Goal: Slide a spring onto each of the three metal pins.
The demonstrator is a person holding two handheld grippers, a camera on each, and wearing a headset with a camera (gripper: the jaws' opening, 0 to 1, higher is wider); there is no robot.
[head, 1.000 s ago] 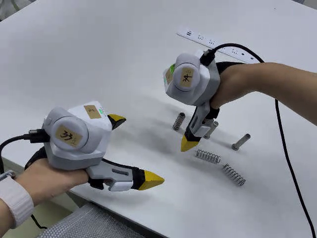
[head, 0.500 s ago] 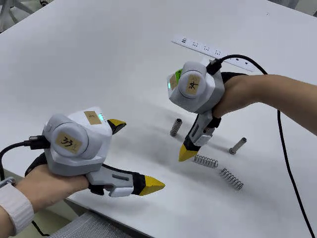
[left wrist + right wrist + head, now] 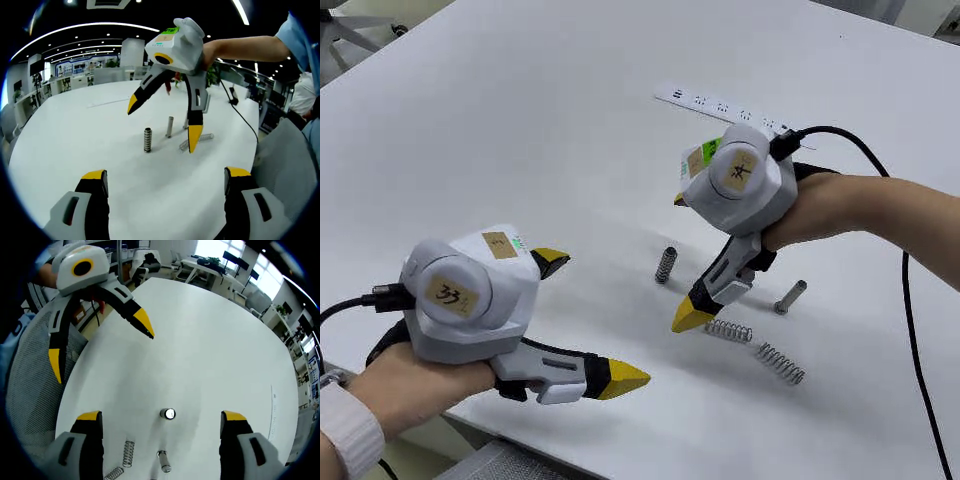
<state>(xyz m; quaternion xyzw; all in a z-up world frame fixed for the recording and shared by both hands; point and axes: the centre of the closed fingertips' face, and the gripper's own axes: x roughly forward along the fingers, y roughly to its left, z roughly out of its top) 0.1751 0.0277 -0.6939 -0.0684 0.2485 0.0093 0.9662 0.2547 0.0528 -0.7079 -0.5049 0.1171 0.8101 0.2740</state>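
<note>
Right gripper view: upright pin [image 3: 167, 413] stands between right gripper's [image 3: 161, 416] spread, empty jaws.

Head view looks down; gripper views face each other across the springs [image 3: 728, 330].

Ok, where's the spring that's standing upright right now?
In the head view the upright spring stands on the white table, just left of the right gripper, with a flat spring lying further right.
</note>
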